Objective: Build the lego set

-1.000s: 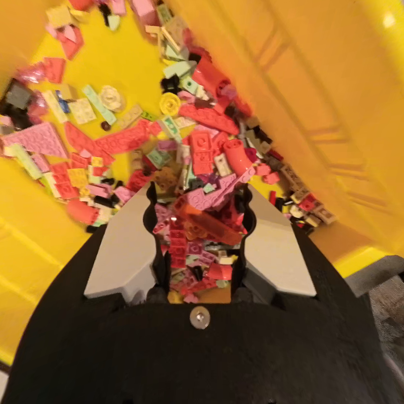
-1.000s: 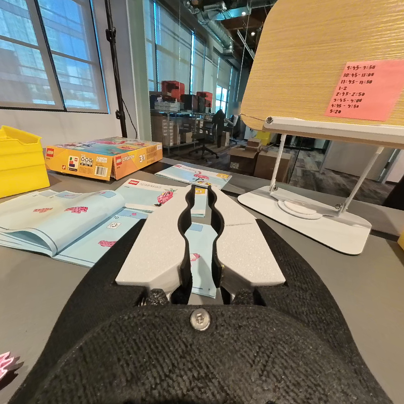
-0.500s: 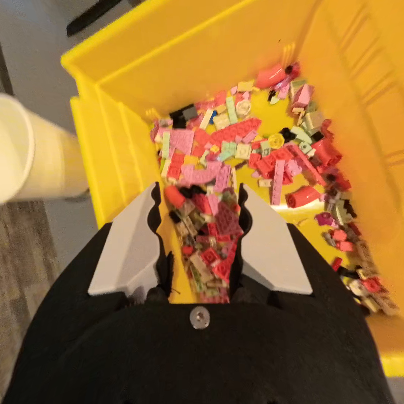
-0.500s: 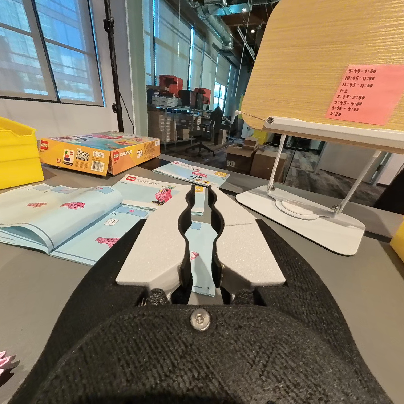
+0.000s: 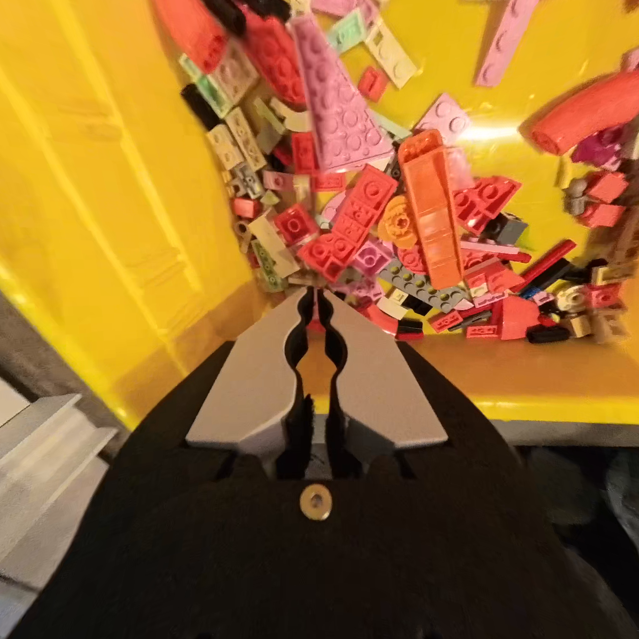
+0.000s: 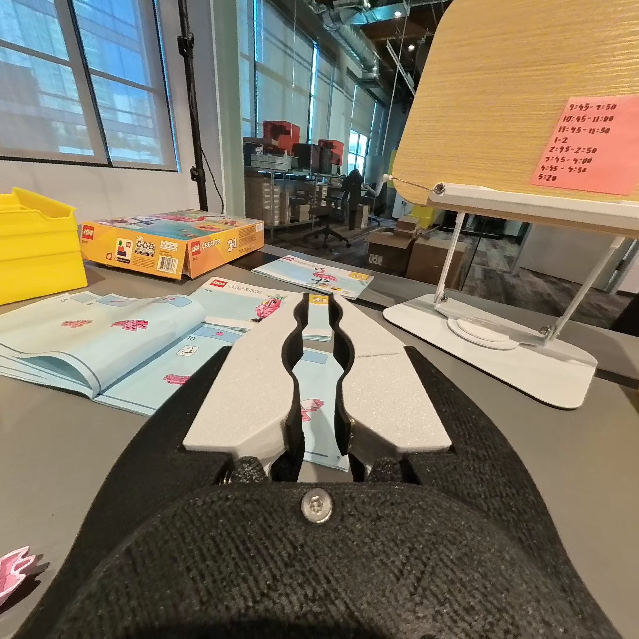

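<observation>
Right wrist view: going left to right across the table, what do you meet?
yellow bin → open instruction booklet → lego box → right gripper → white stand base

Left gripper (image 5: 316,294) now nearly closed, low among the bricks (image 5: 349,221).

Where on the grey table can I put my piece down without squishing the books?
Bare grey table lies between the open instruction booklet and the white stand base, right of the right gripper. More lies in front of that booklet, near the small pink build. The back left is crowded: yellow bin, set box, two closed booklets.
</observation>
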`<state>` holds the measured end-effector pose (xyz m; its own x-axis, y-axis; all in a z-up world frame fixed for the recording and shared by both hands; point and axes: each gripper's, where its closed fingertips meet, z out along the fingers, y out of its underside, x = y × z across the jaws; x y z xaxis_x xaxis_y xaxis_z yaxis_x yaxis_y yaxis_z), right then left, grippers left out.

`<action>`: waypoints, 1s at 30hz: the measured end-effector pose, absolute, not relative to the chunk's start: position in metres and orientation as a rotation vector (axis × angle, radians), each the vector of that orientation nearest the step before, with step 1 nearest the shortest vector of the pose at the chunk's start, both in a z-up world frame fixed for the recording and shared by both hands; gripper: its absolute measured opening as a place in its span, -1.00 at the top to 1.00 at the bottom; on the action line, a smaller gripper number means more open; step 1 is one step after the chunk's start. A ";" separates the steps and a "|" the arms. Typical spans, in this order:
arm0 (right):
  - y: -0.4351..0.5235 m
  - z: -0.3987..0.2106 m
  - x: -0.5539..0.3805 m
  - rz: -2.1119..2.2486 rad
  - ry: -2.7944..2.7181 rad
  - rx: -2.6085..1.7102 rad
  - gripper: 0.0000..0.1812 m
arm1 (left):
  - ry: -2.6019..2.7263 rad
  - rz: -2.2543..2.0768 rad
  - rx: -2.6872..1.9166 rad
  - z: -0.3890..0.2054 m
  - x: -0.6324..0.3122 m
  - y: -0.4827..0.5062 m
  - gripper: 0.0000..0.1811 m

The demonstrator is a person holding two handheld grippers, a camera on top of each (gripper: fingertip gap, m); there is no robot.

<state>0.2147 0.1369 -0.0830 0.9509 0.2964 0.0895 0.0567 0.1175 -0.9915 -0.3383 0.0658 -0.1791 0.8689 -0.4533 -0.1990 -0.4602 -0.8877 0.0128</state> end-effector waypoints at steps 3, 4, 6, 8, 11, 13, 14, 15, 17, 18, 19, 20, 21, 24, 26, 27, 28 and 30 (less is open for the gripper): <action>0.137 -0.083 0.214 0.195 -0.292 -1.451 0.89 | 0.851 0.374 -2.957 -0.182 -0.324 0.078 1.00; 0.137 -0.083 0.214 0.200 -0.292 -1.451 0.90 | 0.876 0.312 -2.920 -0.181 -0.311 0.086 0.98; 0.137 -0.083 0.214 0.207 -0.291 -1.452 0.90 | 0.934 0.095 -2.808 -0.180 -0.274 0.107 0.89; 0.137 -0.083 0.214 0.213 -0.290 -1.452 0.89 | 0.950 -0.108 -2.714 -0.173 -0.242 0.125 0.82; 0.137 -0.083 0.214 0.223 -0.283 -1.449 0.90 | 0.835 -0.186 -2.675 -0.152 -0.237 0.145 0.79; 0.137 -0.083 0.214 0.235 -0.281 -1.451 0.89 | 0.795 -0.165 -2.708 -0.142 -0.248 0.143 0.75; 0.137 -0.083 0.214 0.239 -0.279 -1.452 0.89 | 0.792 -0.169 -2.740 -0.141 -0.253 0.137 0.55; 0.138 -0.083 0.214 0.245 -0.278 -1.453 0.89 | 0.805 -0.206 -2.783 -0.142 -0.255 0.127 0.23; 0.138 -0.083 0.214 0.255 -0.274 -1.453 0.89 | 0.896 -0.254 -2.845 -0.150 -0.258 0.106 -0.39; 0.138 -0.083 0.214 0.259 -0.271 -1.453 0.89 | 0.979 -0.188 -2.852 -0.157 -0.265 0.099 -0.55; 0.138 -0.083 0.214 0.262 -0.270 -1.453 0.89 | 1.057 -0.055 -2.844 -0.164 -0.276 0.096 -0.63; 0.138 -0.083 0.214 0.261 -0.268 -1.453 0.89 | 1.116 0.084 -2.837 -0.170 -0.288 0.093 -0.63; 0.138 -0.083 0.214 0.261 -0.267 -1.453 0.88 | 1.156 0.171 -2.845 -0.176 -0.295 0.089 -0.58; 0.138 -0.083 0.214 0.258 -0.266 -1.453 0.88 | 1.154 0.090 -2.934 -0.193 -0.292 0.076 -0.56; 0.138 -0.083 0.215 0.256 -0.264 -1.453 0.88 | 1.144 0.055 -2.924 -0.199 -0.288 0.080 -0.54; 0.138 -0.083 0.215 0.255 -0.262 -1.452 0.88 | 1.151 0.060 -2.903 -0.200 -0.287 0.084 -0.53; 0.138 -0.083 0.215 0.254 -0.261 -1.452 0.88 | 1.167 0.057 -2.881 -0.200 -0.285 0.088 -0.56; 0.138 -0.083 0.216 0.254 -0.257 -1.453 0.88 | 1.129 0.057 -2.823 -0.199 -0.281 0.104 -0.60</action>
<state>0.2157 0.1381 -0.0827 0.9459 0.3239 0.0185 -0.0152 0.1012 -0.9948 -0.2813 0.1036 -0.1987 0.7245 -0.6855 -0.0722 -0.6893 -0.7201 -0.0794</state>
